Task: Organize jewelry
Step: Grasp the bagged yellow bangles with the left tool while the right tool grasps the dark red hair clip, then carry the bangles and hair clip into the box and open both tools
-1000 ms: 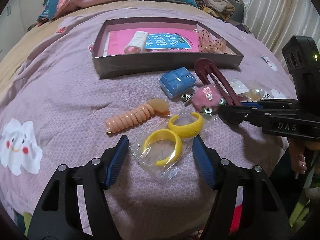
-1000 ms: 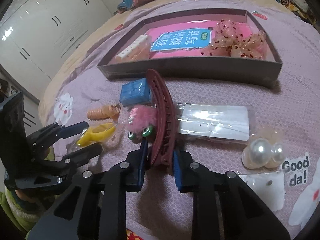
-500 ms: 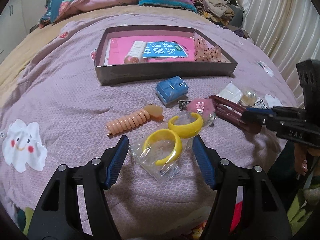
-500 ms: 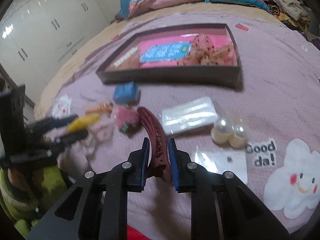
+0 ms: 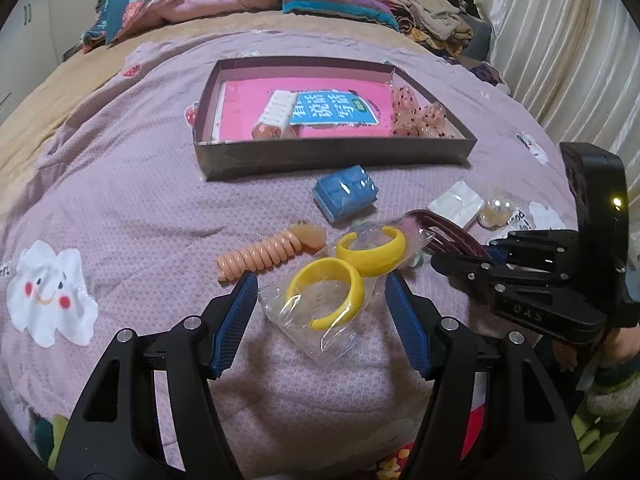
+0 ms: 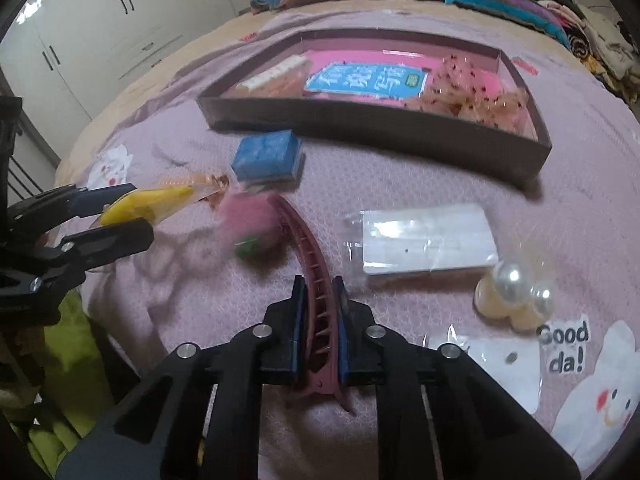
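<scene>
A dark red hair clip (image 6: 310,256) sticks out between the pads of my right gripper (image 6: 319,300). Its jaws are closing tight on the clip's two sides. From the left wrist view, this gripper (image 5: 438,258) holds the clip (image 5: 448,232) low over the bedspread at the right. My left gripper (image 5: 320,316) is open and straddles a clear bag with two yellow bangles (image 5: 326,292), its pads clear of the bag. The dark tray (image 5: 336,156) lies further back, with a pink booklet, a white clip and a spotted peach bow inside.
A blue box (image 5: 346,192), an orange coil hair tie (image 5: 264,252) and a pink fluffy clip (image 6: 248,224) lie between the tray and the grippers. A white packet (image 6: 428,240) and big pearls (image 6: 516,284) sit to the right. Bedding is piled at the back.
The right gripper's jaws have narrowed onto the hair clip and drawn it off to the right, away from the pink fluffy clip. The left gripper has stayed over the bangles.
</scene>
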